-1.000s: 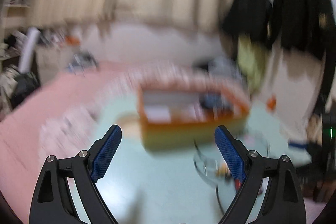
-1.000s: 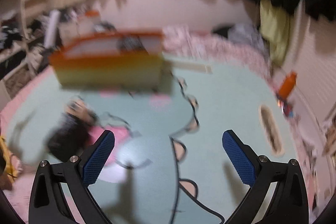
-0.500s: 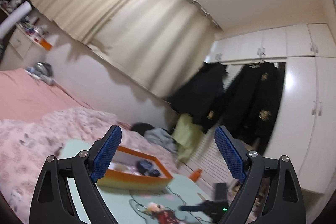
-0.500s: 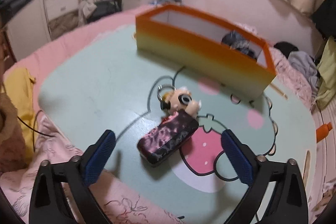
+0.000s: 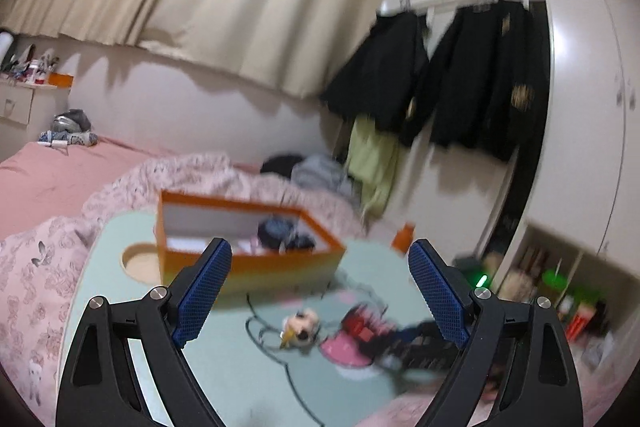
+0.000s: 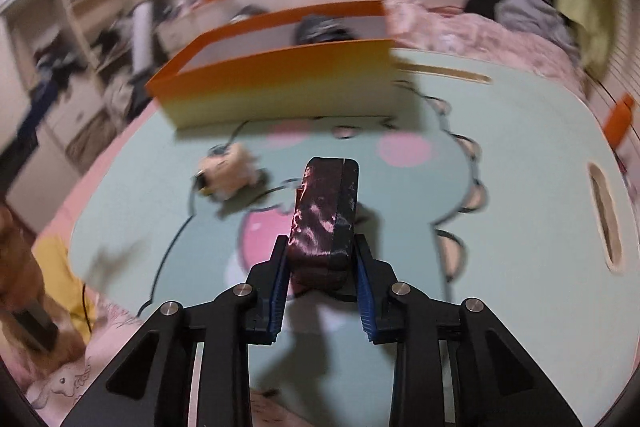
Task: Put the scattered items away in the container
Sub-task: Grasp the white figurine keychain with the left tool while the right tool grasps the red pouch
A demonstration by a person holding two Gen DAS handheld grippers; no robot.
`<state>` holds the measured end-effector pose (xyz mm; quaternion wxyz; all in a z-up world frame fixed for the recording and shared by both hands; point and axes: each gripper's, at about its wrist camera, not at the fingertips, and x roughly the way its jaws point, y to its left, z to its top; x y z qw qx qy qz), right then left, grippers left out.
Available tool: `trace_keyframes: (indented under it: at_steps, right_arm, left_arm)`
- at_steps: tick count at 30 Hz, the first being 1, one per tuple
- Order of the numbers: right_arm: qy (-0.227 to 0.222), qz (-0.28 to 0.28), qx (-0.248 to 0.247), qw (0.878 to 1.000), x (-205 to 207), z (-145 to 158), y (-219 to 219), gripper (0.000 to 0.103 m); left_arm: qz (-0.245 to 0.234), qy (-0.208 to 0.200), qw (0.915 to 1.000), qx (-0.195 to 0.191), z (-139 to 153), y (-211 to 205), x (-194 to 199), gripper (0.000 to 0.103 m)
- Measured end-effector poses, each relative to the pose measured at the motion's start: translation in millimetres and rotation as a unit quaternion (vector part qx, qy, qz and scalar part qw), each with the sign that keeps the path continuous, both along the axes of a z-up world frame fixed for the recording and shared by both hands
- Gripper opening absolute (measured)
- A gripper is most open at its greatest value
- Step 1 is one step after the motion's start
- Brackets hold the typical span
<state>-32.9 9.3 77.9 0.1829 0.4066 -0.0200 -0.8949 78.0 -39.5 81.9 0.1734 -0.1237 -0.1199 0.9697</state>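
Right now, view by view:

Left wrist, fingers: I am holding the left gripper wide open, with nothing between its blue ribbed pads.
Left wrist, container: I am looking at the orange-rimmed, yellow-sided rectangular box sitting on the pale green cartoon-print table; a dark bundle is lying inside at one end, with pale flat things I cannot identify.
Left wrist, loose items: a small cream plush keychain figure is lying on the table near the box; everything beside it is blurring too much to read.

Right wrist, fingers: I am closing the right gripper on a glossy dark maroon rectangular case, and the pads are already pressing its two long sides at the near end.
Right wrist, where the case is: it is pointing away from me over the pink strawberry print, well short of the box.
Right wrist, handling: judging by the sheen, the case is looking smooth and stiff, likely light but slippery; gripping nearer its middle should stop it drooping.
Right wrist, container: the box is standing open-topped beyond the case, dark bundle showing over its wall.
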Motion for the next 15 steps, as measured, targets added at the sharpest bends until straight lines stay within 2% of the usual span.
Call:
trace_keyframes:
  at_steps: [3,5,8,15]
  right_arm:
    - [0.014,-0.024,-0.026,0.999,6.7,7.5,13.9,0.028]
    - [0.029,-0.035,-0.034,0.998,12.6,12.8,19.3,0.027]
    - [0.043,-0.042,-0.032,0.998,19.2,17.9,19.0,0.027]
    - [0.039,-0.037,-0.014,0.998,16.7,14.8,13.1,0.027]
  left_arm:
    - [0.008,-0.050,0.9978,-0.044,-17.0,15.8,-16.8,0.090]
    - [0.009,-0.090,0.9947,-0.049,-30.4,21.1,-29.2,0.090]
    - [0.007,-0.125,0.9903,-0.060,-45.6,28.9,-43.4,0.090]
    - [0.005,-0.170,0.9814,-0.089,-63.4,45.7,-61.6,0.090]
